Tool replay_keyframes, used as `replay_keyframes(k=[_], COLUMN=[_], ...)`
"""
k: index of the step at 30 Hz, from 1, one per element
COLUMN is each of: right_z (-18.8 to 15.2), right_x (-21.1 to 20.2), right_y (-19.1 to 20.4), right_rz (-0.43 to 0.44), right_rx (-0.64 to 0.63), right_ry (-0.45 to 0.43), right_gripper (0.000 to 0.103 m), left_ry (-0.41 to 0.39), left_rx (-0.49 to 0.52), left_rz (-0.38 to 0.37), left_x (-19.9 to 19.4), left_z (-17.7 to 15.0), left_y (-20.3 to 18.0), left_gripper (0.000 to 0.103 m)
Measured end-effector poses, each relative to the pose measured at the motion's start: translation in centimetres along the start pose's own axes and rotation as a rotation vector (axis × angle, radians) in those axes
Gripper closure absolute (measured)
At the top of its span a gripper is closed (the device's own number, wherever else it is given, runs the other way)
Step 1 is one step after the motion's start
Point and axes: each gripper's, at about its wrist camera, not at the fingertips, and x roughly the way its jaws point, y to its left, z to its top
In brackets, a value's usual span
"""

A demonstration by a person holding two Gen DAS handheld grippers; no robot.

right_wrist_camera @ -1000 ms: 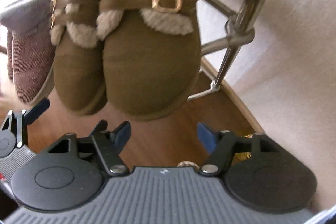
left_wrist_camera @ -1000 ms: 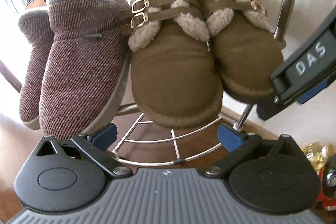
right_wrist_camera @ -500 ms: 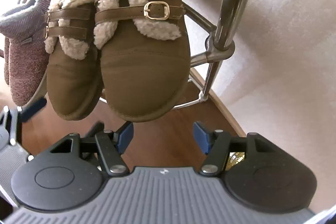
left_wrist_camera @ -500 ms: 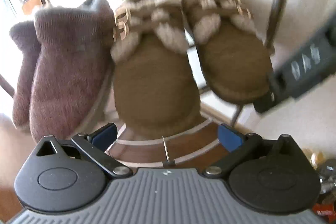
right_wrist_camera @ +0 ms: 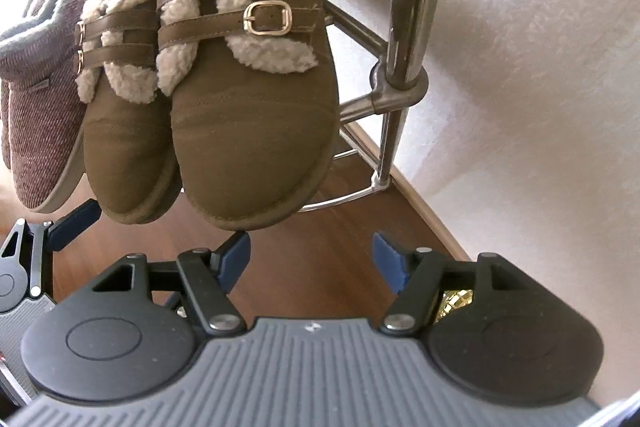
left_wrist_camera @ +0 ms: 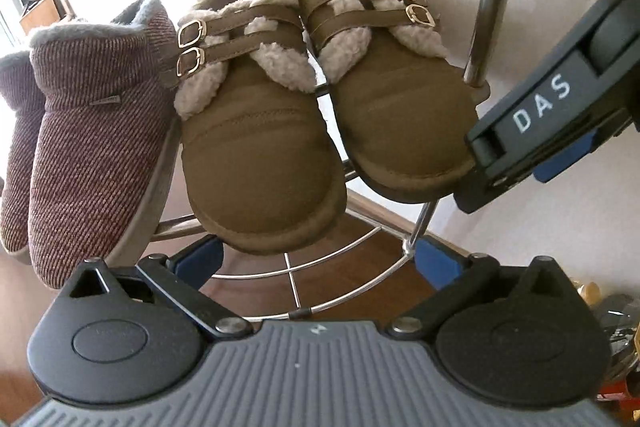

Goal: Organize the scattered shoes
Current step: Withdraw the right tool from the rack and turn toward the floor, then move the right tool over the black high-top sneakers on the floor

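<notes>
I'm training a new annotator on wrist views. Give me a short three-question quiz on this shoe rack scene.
1. True or false: the left hand-held gripper is shut on a shoe.
2. How many gold buckles show on the olive suede shoe nearest the chrome rack post?
3. Which sits left of the olive fleece-lined pair in the left wrist view: A) black boots, B) maroon knit slippers, C) white trainers?

Key: 1 false, both it and the right hand-held gripper are open and empty. 2 two. 3 B.

matt suede shoes (left_wrist_camera: 260, 163), fleece trim; glossy metal rack (right_wrist_camera: 412, 7)
</notes>
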Motion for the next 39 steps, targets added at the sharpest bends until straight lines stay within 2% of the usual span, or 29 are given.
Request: replay_keyframes(k=[5, 11, 13, 17, 19, 22, 23, 25, 28, 31, 33, 34, 39], right_z=[-1.0, -3.6, -4.7, -7.1, -8.3, -9.0, -10.0, -9.4, -10.9, -13.9, -16.2, -17.2, -21.6], right_x=[-0.6, -1.0, -1.1, -1.0, -0.7, -0.3, -0.1, 4.2, 4.5, 6.0, 6.8, 7.2, 10.0], right_y=[-0.6, 0.0, 1.1, 4.4, 7.2, 11.8, 14.5, 21.2, 28.5, 36.0, 41.7, 43.9, 53.9], right_rz=[0.006, 0.015, 0.022, 0.04, 0.055, 0.081, 0.096, 0.112, 0.137, 0.149, 0.151, 0.152, 0.148], right_rx=[0.0, -0.047, -0.088, -0.186, -0.24, -0.311, -0.345, -0.394, -0.469, -0.515, -0.53, -0.529, -0.494], right_ry=[0.012, 0.084, 0.118, 0.197, 0.245, 0.307, 0.337, 0.375, 0.428, 0.469, 0.49, 0.498, 0.549], right_gripper=[0.031, 0.021, 0.015, 0.012, 0.01, 0.009, 0.008, 0.007, 0.005, 0.005, 0.005, 0.005, 0.004], left_ry=[0.007, 0.042, 0.074, 0.141, 0.183, 0.221, 0.228, 0.247, 0.268, 0.267, 0.269, 0.269, 0.283], left_rx=[0.005, -0.037, -0.088, -0.213, -0.325, -0.453, -0.476, -0.539, -0.658, -0.755, -0.787, -0.82, -0.886], left_rz=[0.016, 0.078, 0.114, 0.2, 0.265, 0.354, 0.371, 0.423, 0.505, 0.55, 0.563, 0.576, 0.615], left_x=[-0.9, -4.1, -5.7, -8.3, -10.6, -13.6, -14.2, -16.0, -19.3, -21.9, -22.8, -24.1, -27.4], left_z=[-1.3, -6.0, -8.4, -12.6, -15.5, -19.2, -19.9, -22.2, -27.3, -31.9, -33.6, -35.9, -42.4], left_y=[0.5, 2.6, 4.3, 7.3, 9.7, 12.4, 13.0, 14.3, 17.4, 20.1, 21.2, 22.6, 26.4], left_gripper=[0.0, 0.0, 0.0, 0.0, 0.0, 0.0, 0.0, 0.0, 0.0, 0.0, 0.0, 0.0, 0.0])
